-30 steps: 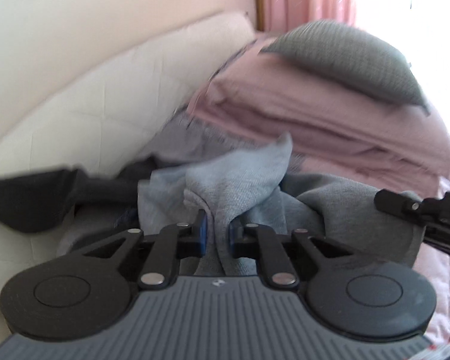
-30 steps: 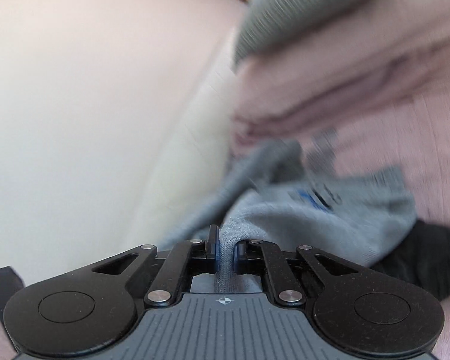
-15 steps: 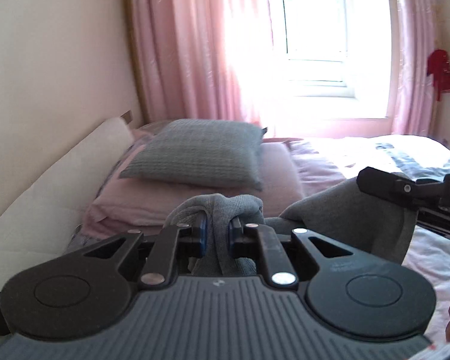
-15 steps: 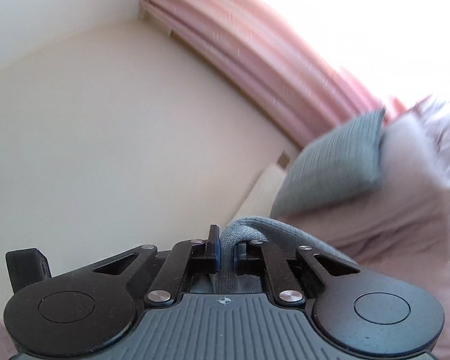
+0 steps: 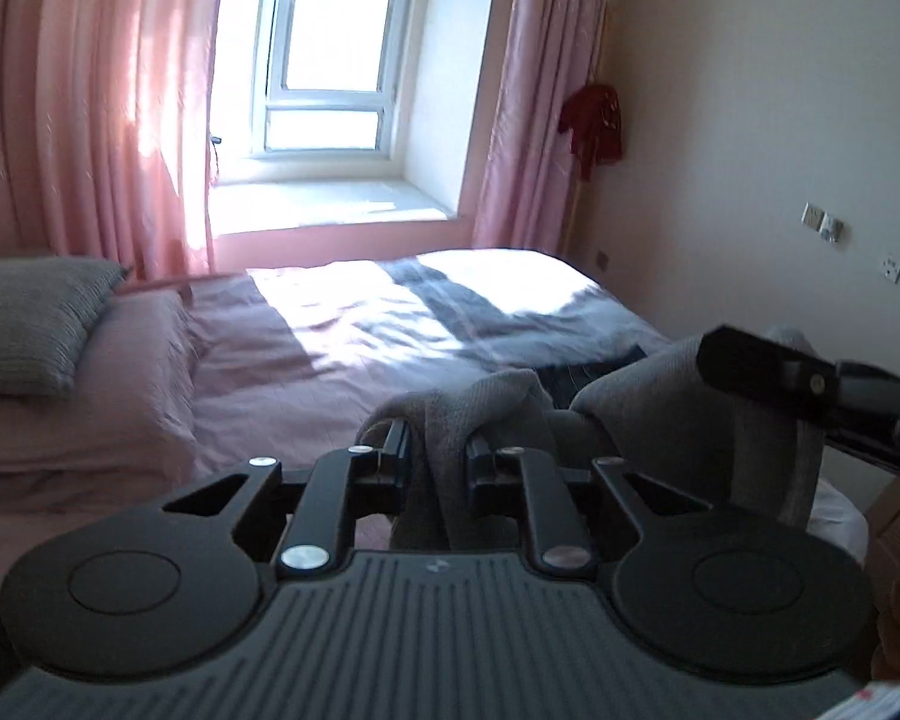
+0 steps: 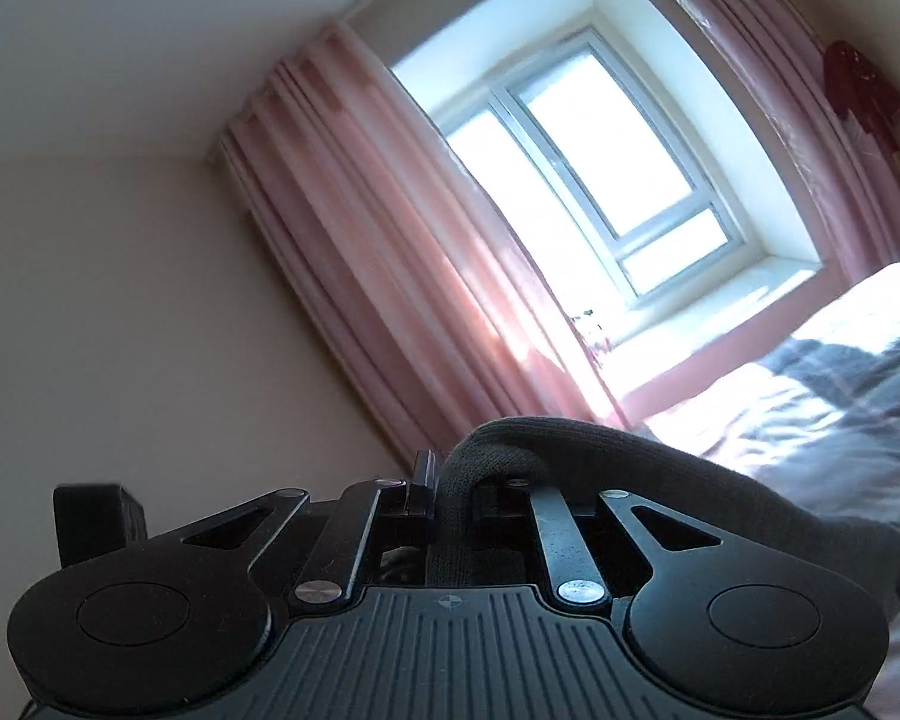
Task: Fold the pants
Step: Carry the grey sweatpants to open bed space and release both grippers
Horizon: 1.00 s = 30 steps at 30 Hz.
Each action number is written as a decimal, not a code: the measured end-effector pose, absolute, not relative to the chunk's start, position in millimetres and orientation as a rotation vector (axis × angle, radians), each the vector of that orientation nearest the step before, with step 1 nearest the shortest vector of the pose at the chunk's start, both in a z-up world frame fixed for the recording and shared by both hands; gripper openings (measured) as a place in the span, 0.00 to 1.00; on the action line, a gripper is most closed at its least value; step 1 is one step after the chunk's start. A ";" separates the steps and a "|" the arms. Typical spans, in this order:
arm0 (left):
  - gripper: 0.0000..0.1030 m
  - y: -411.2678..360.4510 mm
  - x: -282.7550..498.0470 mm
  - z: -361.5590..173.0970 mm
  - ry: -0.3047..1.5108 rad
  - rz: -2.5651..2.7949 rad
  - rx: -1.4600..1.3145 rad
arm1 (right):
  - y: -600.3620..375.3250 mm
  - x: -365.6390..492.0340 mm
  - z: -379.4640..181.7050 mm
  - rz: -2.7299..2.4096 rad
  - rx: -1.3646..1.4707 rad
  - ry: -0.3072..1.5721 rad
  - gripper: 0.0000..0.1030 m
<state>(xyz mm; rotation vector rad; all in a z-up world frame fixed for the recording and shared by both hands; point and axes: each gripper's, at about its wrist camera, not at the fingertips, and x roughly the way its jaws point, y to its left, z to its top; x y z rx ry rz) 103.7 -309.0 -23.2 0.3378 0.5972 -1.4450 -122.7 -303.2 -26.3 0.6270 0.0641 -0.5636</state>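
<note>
I have both the left gripper (image 5: pixel 437 456) and the right gripper (image 6: pixel 456 483) clamped on bunched grey knit pants (image 5: pixel 648 420), soft folds draping between my fingers.

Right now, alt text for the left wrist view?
The left gripper is shut on a bunch of grey knit pants, held up over a pink-sheeted bed. The right gripper reaches in from the right, fabric draped under it; a sunlit window with pink curtains is behind.
</note>
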 end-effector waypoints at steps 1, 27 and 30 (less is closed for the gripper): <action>0.21 -318.5 89.8 -33.8 0.631 -1.439 0.369 | -305.9 -129.1 -35.1 -0.594 0.635 0.184 0.57; 0.50 -211.0 -6.8 -144.1 0.956 -1.206 0.647 | -280.5 -278.6 -170.7 -0.857 0.895 0.813 0.73; 0.55 -192.9 0.6 -142.4 0.956 -1.212 0.647 | -263.0 -270.2 -167.5 -0.867 0.877 0.818 0.73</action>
